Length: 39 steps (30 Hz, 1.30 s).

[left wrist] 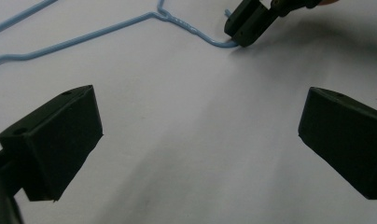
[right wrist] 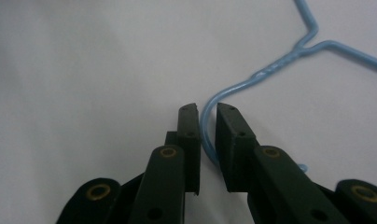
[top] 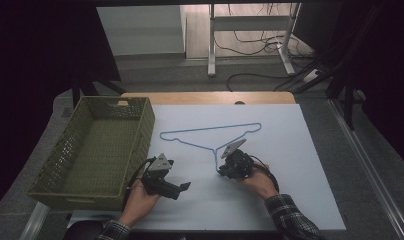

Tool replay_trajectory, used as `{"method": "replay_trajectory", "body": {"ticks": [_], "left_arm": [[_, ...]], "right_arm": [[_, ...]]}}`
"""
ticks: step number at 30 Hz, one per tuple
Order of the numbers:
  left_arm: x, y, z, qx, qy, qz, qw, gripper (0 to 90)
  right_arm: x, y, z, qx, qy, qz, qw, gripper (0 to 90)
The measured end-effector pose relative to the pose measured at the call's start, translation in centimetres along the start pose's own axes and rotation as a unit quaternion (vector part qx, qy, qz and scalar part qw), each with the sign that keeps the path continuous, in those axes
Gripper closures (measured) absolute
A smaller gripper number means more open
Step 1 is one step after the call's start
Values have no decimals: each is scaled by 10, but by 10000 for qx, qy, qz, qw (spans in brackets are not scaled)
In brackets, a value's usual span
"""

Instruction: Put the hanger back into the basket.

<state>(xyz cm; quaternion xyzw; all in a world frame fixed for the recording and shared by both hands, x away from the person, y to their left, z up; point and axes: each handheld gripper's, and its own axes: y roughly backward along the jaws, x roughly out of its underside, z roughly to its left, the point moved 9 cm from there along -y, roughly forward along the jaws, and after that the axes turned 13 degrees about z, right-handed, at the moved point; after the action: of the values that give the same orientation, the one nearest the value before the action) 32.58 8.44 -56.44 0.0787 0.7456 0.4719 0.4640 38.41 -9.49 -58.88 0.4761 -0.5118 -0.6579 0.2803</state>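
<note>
Right tongs (right wrist: 206,126) clamp blue wire hanger (top: 210,131) hook at 6 o'clock, prob. to lift; left tongs (left wrist: 196,140) apart, idle nr basket (top: 97,150).

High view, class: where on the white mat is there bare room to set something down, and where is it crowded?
Bare: the mat's right side, right of the hanger, and the far strip behind it. The basket is empty too. Crowded: the near middle, where the right gripper pinches the hanger's hook and the left gripper sits open.
</note>
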Motion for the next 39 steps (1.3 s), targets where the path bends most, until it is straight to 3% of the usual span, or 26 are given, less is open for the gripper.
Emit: {"method": "replay_trajectory", "body": {"ticks": [7, 12, 21, 24, 30, 39], "left_arm": [[-1, -2, 3, 63, 96, -37, 9999, 8], [-3, -4, 4, 107, 226, 1, 9997, 9], [-14, -8, 18, -143, 365, 179, 9991, 15], [-20, -11, 22, -175, 430, 204, 9987, 10], [-28, -22, 29, -31, 539, 235, 9983, 6], [-42, -37, 43, -221, 594, 238, 9977, 45]], "right_arm": [[0, 0, -2, -130, 76, -21, 9999, 855], [-4, 5, 0, -46, 312, -76, 9995, 859], [-15, 22, 4, -84, 399, -224, 9989, 861], [-18, 25, 5, -110, 445, -241, 9987, 861], [-21, 31, 5, -116, 490, -295, 9983, 862], [-23, 36, 4, -121, 498, -332, 9981, 862]]}}
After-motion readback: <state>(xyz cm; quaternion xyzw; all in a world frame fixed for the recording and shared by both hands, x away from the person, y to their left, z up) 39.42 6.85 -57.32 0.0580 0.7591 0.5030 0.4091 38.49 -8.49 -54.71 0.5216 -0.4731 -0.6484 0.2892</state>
